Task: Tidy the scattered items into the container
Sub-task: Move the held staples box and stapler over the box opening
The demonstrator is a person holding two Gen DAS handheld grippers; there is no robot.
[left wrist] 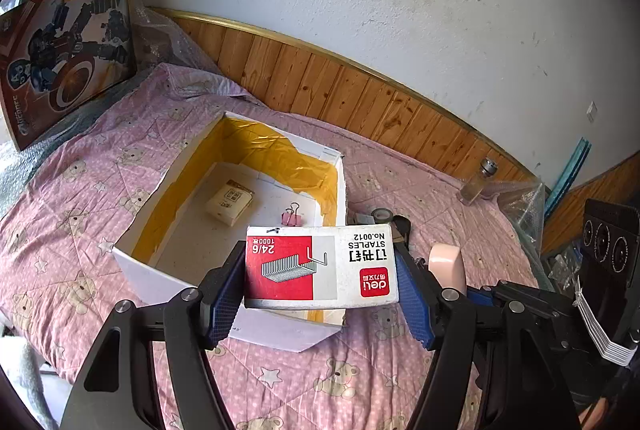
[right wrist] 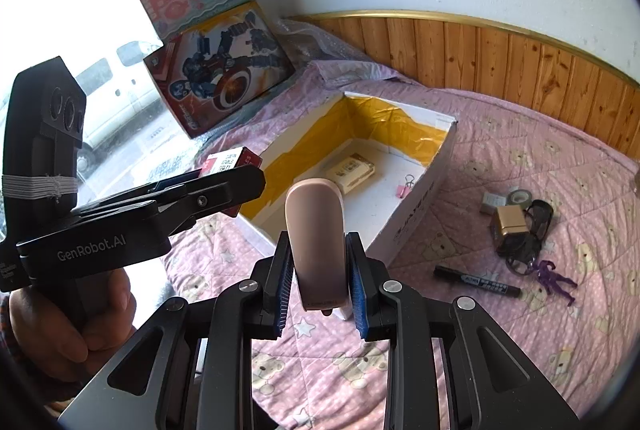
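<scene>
My left gripper (left wrist: 320, 290) is shut on a red and white staples box (left wrist: 320, 266), held over the near rim of an open white box (left wrist: 168, 278) lined with yellow tape. Inside that box lie a cream packet (left wrist: 230, 199) and a pink binder clip (left wrist: 291, 217). My right gripper (right wrist: 318, 282) is shut on a pink stapler (right wrist: 318, 242), just in front of the box's near corner (right wrist: 404, 230). The left gripper (right wrist: 224, 185) with the staples box (right wrist: 228, 159) shows at the left of the right wrist view. On the quilt lie a black marker (right wrist: 476, 282), a purple figure (right wrist: 554, 280), a gold box (right wrist: 510, 224) and a tape roll (right wrist: 520, 195).
A pink bear-print quilt (left wrist: 80, 189) covers the bed, with wood panelling (left wrist: 340, 85) and a white wall behind. Two toy boxes (left wrist: 68, 49) lean at the far left. A glass bottle (left wrist: 478, 181) stands at the right by plastic wrap. A hand (right wrist: 60, 318) grips the left gripper's handle.
</scene>
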